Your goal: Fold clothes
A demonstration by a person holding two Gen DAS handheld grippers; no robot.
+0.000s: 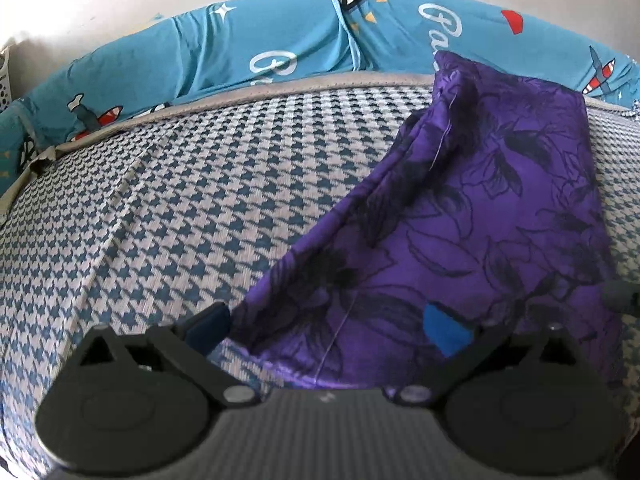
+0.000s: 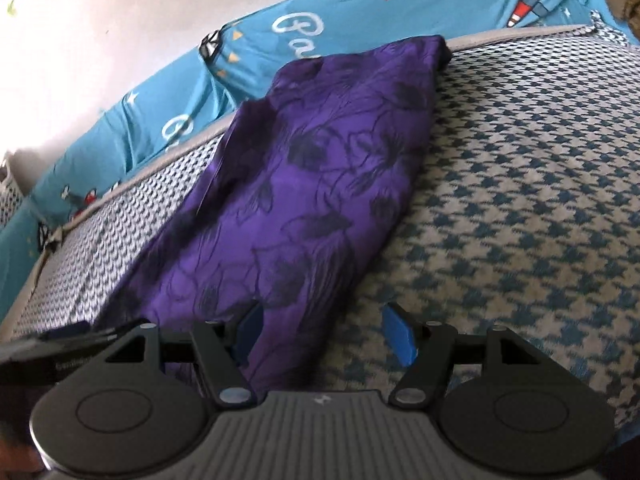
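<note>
Houndstooth mat (image 1: 168,208) under purple garment (image 1: 460,216); both grippers low, jaws spread, straddling its hem.

A purple cloth (image 2: 316,184) with dark flowers lies long and narrow on a blue-and-white checked mat (image 2: 520,200); its far end reaches the grey edge of the mat. The right gripper (image 2: 324,332) is low over the near end of the cloth with its blue pads (image 2: 396,336) apart; the left pad is on the cloth, the right one over the mat. Behind the mat runs a blue sheet (image 2: 168,120) with planes and white letters; a pale wall (image 2: 120,32) is past it.
</note>
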